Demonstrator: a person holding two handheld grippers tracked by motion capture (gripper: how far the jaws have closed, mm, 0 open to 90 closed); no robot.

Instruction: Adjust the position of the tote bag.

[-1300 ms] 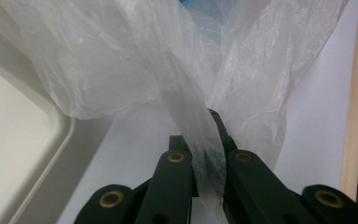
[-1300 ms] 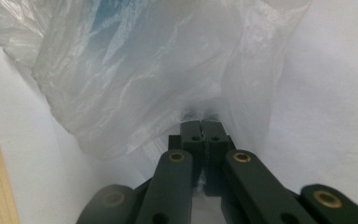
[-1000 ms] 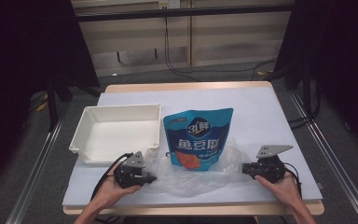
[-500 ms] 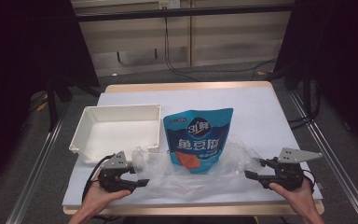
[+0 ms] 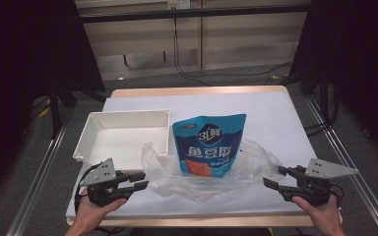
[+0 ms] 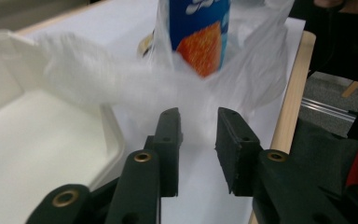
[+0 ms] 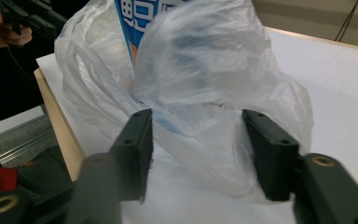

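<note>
- White-topped bench (image 5: pixel 275 118) carries a blue snack pouch (image 5: pixel 209 145), upright inside a clear plastic bag (image 5: pixel 202 179) beside a white tray (image 5: pixel 123 135)
- Left gripper (image 5: pixel 139 181) and right gripper (image 5: pixel 274 178) flank the bag, both open and empty
- Bagging looks in hand; next, each should probably pinch a bag edge

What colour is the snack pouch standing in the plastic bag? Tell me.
Blue, with white lettering and an orange patch low on its front; the snack pouch shows best in the high view.

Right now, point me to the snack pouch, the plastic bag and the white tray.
snack pouch (image 5: pixel 207 145), high view, front panel.
plastic bag (image 5: pixel 256 156), high view, right-hand fold.
white tray (image 5: pixel 128 115), high view, far rim.
</note>
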